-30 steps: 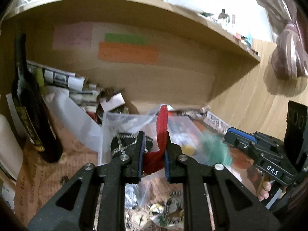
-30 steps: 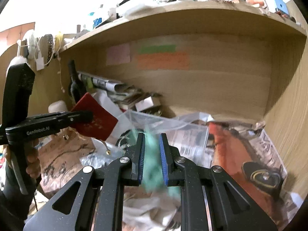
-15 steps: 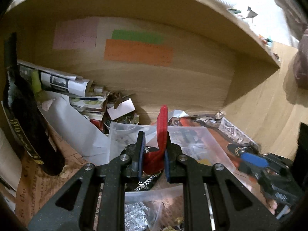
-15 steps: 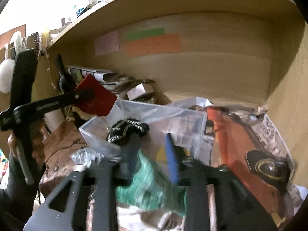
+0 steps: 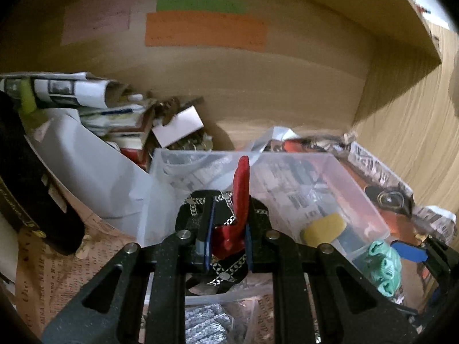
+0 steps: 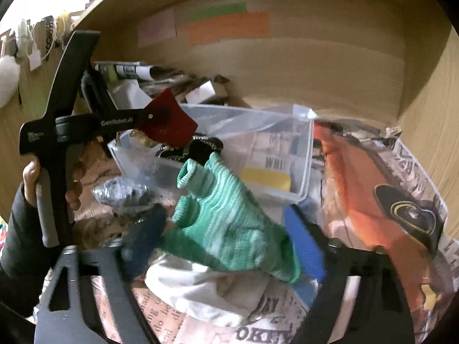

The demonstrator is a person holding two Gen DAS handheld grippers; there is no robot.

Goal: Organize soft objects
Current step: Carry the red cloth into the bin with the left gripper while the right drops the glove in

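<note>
My left gripper (image 5: 228, 240) is shut on a flat red piece (image 5: 239, 200) and holds it over a clear plastic bin (image 5: 358, 189). The bin holds a black patterned cloth (image 5: 226, 275) and a yellow sponge (image 5: 322, 229). In the right wrist view the left gripper (image 6: 152, 120) holds the red piece (image 6: 169, 123) above the bin's (image 6: 304, 154) left rim. My right gripper (image 6: 226, 243) is open, its jaws wide apart. A green knitted glove (image 6: 226, 218) lies loose between them, just in front of the bin, on a white cloth (image 6: 206, 289).
The bin stands in a wooden shelf alcove lined with newspaper (image 6: 387, 200). A dark bottle (image 5: 31, 189) and stacked papers and boxes (image 5: 94, 106) fill the left. A silver-grey bundle (image 6: 123, 192) lies left of the glove. The wooden side wall (image 5: 416, 132) closes the right.
My right gripper has opened wide and let go of the green glove. My left gripper has carried the red piece forward over the bin.
</note>
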